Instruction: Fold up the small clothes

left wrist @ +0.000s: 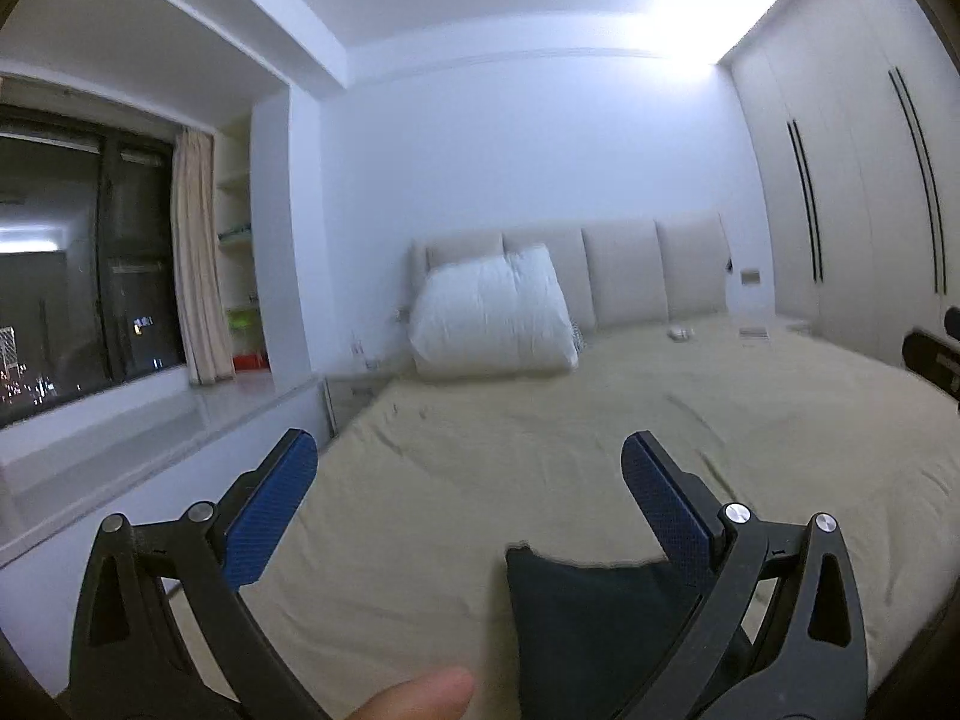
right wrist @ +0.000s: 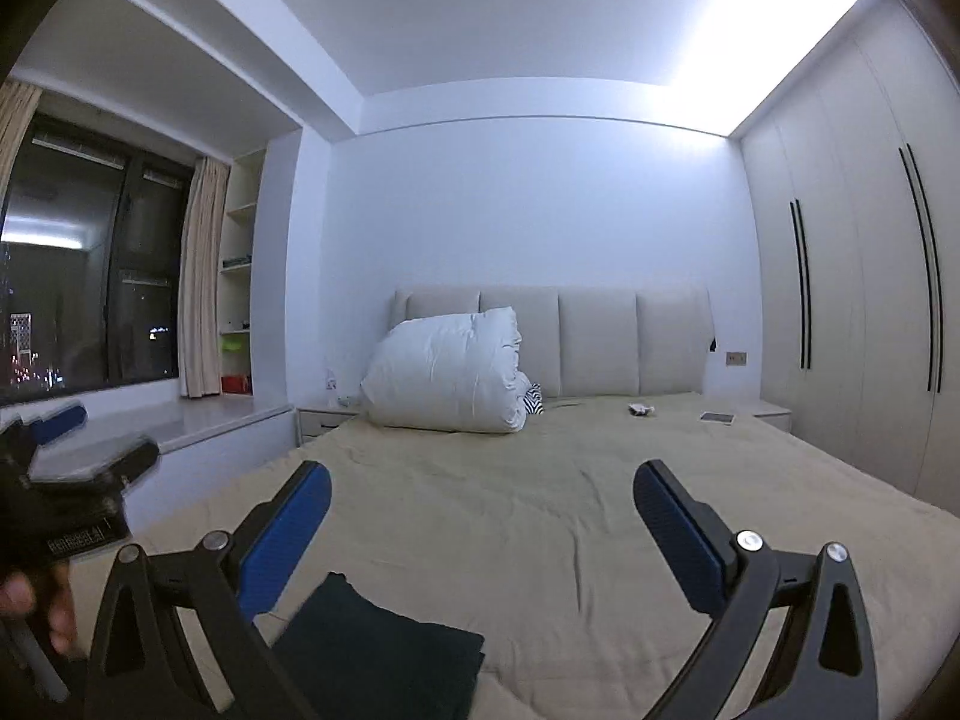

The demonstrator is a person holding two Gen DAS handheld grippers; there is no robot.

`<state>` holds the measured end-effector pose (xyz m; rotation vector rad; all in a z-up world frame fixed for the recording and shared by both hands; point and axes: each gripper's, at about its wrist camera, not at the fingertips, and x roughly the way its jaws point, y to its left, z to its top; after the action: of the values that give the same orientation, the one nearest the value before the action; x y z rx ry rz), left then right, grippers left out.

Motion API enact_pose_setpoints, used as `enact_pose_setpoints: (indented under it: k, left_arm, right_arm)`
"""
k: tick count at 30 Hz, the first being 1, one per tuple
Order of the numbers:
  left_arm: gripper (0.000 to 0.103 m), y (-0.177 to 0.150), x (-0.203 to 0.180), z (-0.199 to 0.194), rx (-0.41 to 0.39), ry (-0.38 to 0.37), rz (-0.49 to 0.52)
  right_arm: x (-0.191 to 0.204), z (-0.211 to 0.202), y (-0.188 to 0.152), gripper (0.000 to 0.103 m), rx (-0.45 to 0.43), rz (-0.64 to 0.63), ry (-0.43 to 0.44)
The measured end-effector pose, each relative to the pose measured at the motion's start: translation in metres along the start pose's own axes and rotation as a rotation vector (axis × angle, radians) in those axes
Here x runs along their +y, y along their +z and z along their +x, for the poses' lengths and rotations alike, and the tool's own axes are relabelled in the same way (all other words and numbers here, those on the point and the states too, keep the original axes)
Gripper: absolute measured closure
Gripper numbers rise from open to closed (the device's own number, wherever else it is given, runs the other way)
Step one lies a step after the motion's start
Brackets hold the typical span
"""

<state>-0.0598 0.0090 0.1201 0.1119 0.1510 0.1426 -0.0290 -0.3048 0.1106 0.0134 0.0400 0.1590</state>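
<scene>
Dark green, folded garment flat on the beige bed sheet, near the foot of the bed, edges stacked in layers. Same garment low in the left wrist view, partly hidden behind the right-side finger. Left hand-held gripper spread wide, blue pads well apart, nothing between them, raised above the sheet and aimed toward the headboard. Right hand-held gripper likewise spread wide, empty, clear of the garment. Fingertip at the bottom edge of the left view. White duvet bundle against the headboard; wardrobe doors along the right wall; dark window with curtain at left.
</scene>
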Motion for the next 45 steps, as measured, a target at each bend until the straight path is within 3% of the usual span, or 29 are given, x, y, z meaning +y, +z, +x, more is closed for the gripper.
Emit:
enact_pose_setpoints:
  k: [3,7,8,9,13,18,45]
  left_arm:
    - [0.000,-0.014,-0.004,0.009,0.126,-0.026,-0.001]
    - [0.000,-0.052,-0.014,0.040,0.418,-0.094,-0.018]
    - [0.000,-0.065,-0.015,0.047,0.484,-0.119,-0.033]
    - [0.000,-0.075,-0.016,0.053,0.530,-0.125,-0.038]
    - [0.000,-0.107,-0.021,0.069,0.677,-0.130,-0.041]
    - [0.000,-0.119,-0.022,0.081,0.706,-0.123,-0.030]
    - [0.000,-0.143,-0.014,0.111,0.751,-0.103,-0.027]
  right_arm:
    - [0.004,0.016,-0.007,0.000,0.121,0.038,-0.024]
    - [0.002,0.039,-0.042,0.000,0.343,0.087,-0.073]
    - [0.002,0.052,-0.068,0.000,0.472,0.124,-0.089]
    - [0.002,0.052,-0.068,0.000,0.472,0.124,-0.089]
    - [0.001,0.062,-0.106,0.000,0.620,0.162,-0.109]
    - [0.006,0.056,-0.125,0.000,0.670,0.148,-0.113]
    - [0.003,0.063,-0.139,0.000,0.733,0.141,-0.092]
